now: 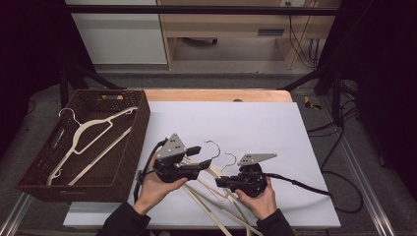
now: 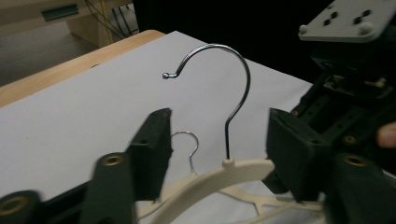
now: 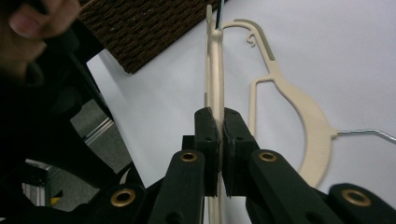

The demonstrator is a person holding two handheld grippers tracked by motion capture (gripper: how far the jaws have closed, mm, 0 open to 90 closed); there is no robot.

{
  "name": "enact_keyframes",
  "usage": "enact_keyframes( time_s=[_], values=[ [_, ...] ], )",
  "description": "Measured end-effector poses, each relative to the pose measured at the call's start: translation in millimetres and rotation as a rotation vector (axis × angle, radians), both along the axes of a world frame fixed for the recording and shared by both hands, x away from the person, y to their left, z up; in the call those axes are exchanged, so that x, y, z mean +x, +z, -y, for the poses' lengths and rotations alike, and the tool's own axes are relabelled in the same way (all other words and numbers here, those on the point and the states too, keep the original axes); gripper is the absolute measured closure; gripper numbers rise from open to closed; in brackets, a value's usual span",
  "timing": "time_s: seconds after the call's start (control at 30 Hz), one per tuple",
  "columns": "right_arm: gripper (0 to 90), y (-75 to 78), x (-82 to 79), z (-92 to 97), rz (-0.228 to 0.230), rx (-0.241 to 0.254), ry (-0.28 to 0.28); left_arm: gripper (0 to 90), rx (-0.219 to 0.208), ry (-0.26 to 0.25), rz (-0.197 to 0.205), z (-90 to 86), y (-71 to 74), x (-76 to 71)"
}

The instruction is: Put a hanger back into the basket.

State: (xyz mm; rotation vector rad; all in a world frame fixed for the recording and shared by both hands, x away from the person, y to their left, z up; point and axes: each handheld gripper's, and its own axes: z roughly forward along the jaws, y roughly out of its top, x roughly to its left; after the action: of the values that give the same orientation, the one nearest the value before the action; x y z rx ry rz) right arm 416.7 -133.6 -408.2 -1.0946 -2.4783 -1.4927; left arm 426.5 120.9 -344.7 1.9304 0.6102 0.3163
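Note:
My right gripper (image 3: 219, 126) is shut on the arm of a cream plastic hanger (image 3: 215, 70), which I see edge-on and lifted off the white sheet. The neck and steel hook (image 2: 233, 65) of that hanger stand upright between the spread jaws of my left gripper (image 2: 217, 135), which is open and touches neither side. In the high view the left gripper (image 1: 196, 156) and the right gripper (image 1: 221, 182) face each other over a small pile of hangers (image 1: 216, 194). A second cream hanger (image 3: 310, 121) lies flat on the sheet beneath.
A dark woven basket (image 1: 142, 118) stands at the left with one cream hanger (image 1: 91, 130) inside. The white sheet (image 1: 255, 123) covers the wooden table (image 1: 216, 95). Cables trail off to the right of the table.

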Motion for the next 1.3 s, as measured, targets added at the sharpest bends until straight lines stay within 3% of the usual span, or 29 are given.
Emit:
enact_keyframes(
  time_s=[0.07, 0.2, 0.3, 0.43, 0.67, 0.97, 1.2, 1.3],
  values=[
    [86.9, 2.6, 0.0, 2.4, 0.012, -0.008, -0.001, 34.1, 0.008, -0.002, 0.033, -8.3, 4.7, -2.9],
    [86.9, 10.2, 1.2, 10.1, 0.069, -0.020, 0.022, 21.5, 0.051, -0.021, 0.057, -26.7, 3.9, -5.6],
    [86.9, 16.0, 2.3, 14.9, 0.094, -0.010, 0.051, 15.3, 0.071, -0.034, 0.053, -35.2, -3.6, -5.6],
    [86.9, 21.3, 4.6, 19.2, 0.116, -0.008, 0.092, 15.3, 0.096, -0.052, 0.046, -39.1, -16.1, -2.5],
    [86.9, 19.7, 6.0, 17.1, 0.122, -0.021, 0.135, 27.3, 0.160, -0.105, 0.015, -23.6, -28.0, 12.1],
    [86.9, 13.8, 4.5, 12.7, 0.113, -0.036, 0.164, 45.2, 0.255, -0.161, 0.034, -3.6, -40.0, 17.0],
    [86.8, 13.3, 4.2, 12.0, 0.105, -0.038, 0.170, 63.0, 0.286, -0.185, 0.024, 1.3, -42.0, 14.5],
    [86.1, 13.5, 4.0, 12.1, 0.105, -0.036, 0.157, 65.3, 0.292, -0.178, 0.018, -0.1, -40.7, 13.0]
  ],
)
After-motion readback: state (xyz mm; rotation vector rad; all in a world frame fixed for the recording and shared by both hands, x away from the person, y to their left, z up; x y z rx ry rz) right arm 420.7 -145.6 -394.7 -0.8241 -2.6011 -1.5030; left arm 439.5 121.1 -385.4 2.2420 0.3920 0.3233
